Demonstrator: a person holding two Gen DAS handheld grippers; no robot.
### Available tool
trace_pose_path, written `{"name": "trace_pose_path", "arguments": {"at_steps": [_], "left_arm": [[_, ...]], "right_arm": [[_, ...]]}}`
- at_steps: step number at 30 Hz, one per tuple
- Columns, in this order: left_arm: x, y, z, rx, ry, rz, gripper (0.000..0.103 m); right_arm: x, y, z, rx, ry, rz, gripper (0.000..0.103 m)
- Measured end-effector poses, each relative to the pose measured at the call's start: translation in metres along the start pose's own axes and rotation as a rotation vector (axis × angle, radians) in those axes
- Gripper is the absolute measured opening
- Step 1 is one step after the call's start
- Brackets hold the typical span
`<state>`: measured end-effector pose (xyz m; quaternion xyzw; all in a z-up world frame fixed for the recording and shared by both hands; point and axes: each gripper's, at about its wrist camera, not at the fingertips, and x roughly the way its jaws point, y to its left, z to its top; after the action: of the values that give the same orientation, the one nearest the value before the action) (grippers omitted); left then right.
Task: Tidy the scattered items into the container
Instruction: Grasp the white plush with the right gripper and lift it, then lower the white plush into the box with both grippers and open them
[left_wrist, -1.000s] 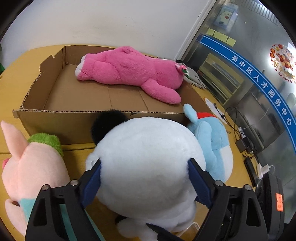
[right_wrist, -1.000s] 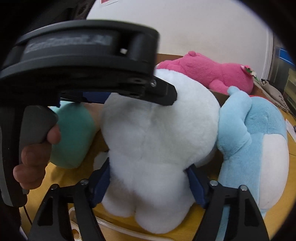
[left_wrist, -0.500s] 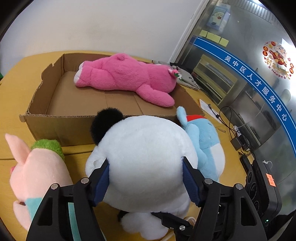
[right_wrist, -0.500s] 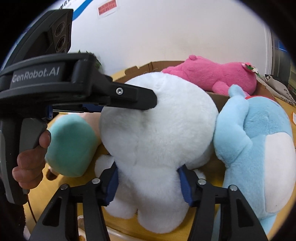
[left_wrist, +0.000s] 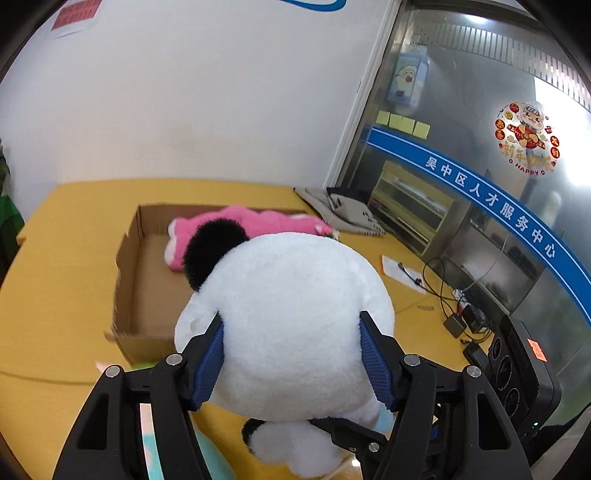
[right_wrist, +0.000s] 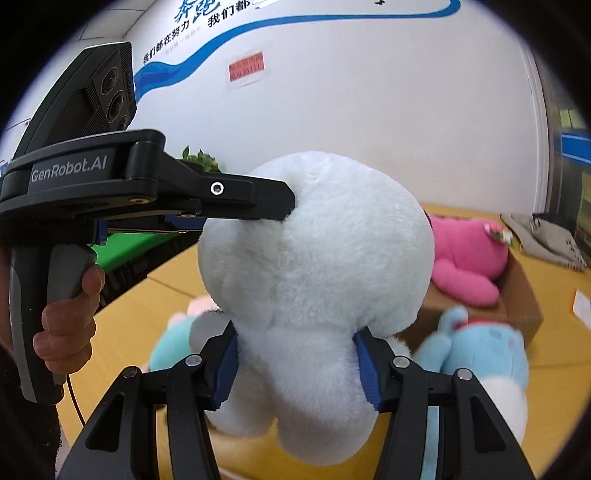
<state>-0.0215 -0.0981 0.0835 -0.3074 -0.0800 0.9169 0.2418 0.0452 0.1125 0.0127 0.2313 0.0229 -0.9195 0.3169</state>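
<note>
white plush panda (left_wrist: 295, 325): soft, light, bulky | left tongs (left_wrist: 295, 363) clamped on head, right tongs (right_wrist: 297, 363) clamped on body | cardboard box (left_wrist: 129, 266) at 11 o'clock | squeeze wide, fur slips

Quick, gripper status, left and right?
Left gripper: shut on the white plush's head.
Right gripper: shut on the white plush's body.

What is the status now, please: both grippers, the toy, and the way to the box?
Left gripper and right gripper both shut on big white plush toy, airborne. Open cardboard box ahead, pink plush bear inside. Path looks open.
</note>
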Motion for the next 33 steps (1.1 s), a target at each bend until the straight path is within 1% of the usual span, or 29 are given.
{"name": "trace_pose_path", "arguments": {"at_steps": [4,8,11,13,15,18,20,22,24,27,30,33], "left_arm": [[-0.004,0.008,0.04,0.059,-0.041,0.013,0.071],[0.006,0.031,0.082,0.09,-0.065,0.043,0.071],[0.018,0.054,0.108,0.084,-0.069,0.052,0.071],[0.031,0.074,0.121,0.073,-0.058,0.061,0.071],[0.047,0.091,0.127,0.065,-0.038,0.065,0.071],[0.077,0.119,0.126,0.043,0.009,0.079,0.071],[0.099,0.138,0.118,0.021,0.048,0.077,0.071],[0.119,0.155,0.107,0.005,0.082,0.065,0.071],[0.138,0.174,0.096,-0.032,0.117,0.038,0.071],[0.161,0.188,0.085,-0.065,0.156,0.022,0.071],[0.182,0.193,0.078,-0.071,0.196,0.026,0.072],[0.198,0.197,0.069,-0.072,0.235,0.025,0.074]], "right_arm": [[0.008,0.0,0.04,-0.027,-0.053,0.003,0.054],[0.027,0.003,0.078,-0.04,-0.092,0.011,0.054],[0.053,0.002,0.105,-0.038,-0.109,0.018,0.054],[0.074,-0.002,0.119,-0.028,-0.107,0.018,0.054],[0.096,-0.006,0.127,-0.003,-0.092,0.021,0.054],[0.129,-0.008,0.126,0.053,-0.048,0.02,0.054],[0.147,-0.008,0.118,0.082,-0.012,0.016,0.054],[0.168,-0.009,0.108,0.119,0.037,0.01,0.054],[0.184,-0.007,0.096,0.131,0.075,-0.009,0.054],[0.204,-0.005,0.078,0.163,0.125,-0.036,0.054],[0.219,-0.008,0.07,0.202,0.169,-0.051,0.054],[0.23,-0.009,0.063,0.241,0.216,-0.062,0.054]]}}
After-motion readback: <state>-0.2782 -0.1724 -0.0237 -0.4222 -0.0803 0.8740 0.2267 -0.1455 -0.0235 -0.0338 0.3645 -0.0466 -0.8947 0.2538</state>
